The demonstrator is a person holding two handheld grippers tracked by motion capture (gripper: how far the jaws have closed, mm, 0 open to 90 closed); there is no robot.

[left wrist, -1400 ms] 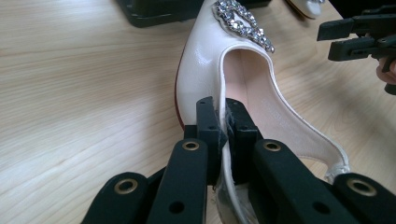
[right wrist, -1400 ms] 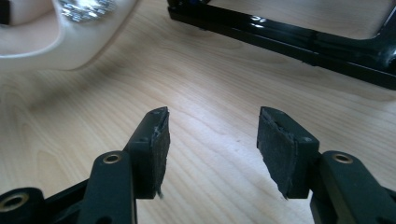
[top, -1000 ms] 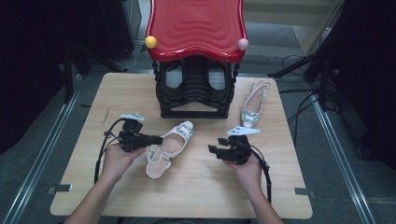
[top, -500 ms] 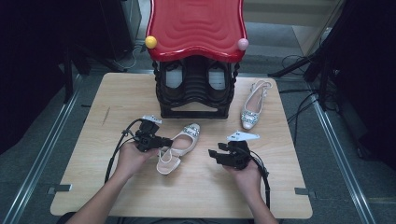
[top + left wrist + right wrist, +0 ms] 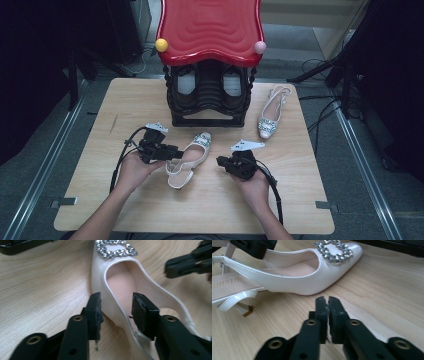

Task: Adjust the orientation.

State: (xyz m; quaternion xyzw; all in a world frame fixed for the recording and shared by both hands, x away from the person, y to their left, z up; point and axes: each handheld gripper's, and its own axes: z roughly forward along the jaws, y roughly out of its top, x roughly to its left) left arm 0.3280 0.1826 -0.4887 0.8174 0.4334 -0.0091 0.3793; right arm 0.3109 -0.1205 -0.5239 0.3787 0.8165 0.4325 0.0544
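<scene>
A pale pink slingback shoe with a rhinestone buckle lies on the wooden table, toe pointing to the rack. My left gripper is at its heel end. In the left gripper view, its jaws straddle the shoe's side wall with gaps showing. They have just been opening. My right gripper rests to the right of the shoe. In the right gripper view its jaws have just closed with nothing between them, a short way from the shoe's toe.
A black shoe rack with a red wavy top stands at the back centre of the table, with dark shoes inside. The matching second shoe lies to the right of the rack. Cables trail from both grippers toward the near edge.
The shoe and my left gripper have shifted a little to the right. The right gripper has edged left toward the shoe and its jaws have closed.
</scene>
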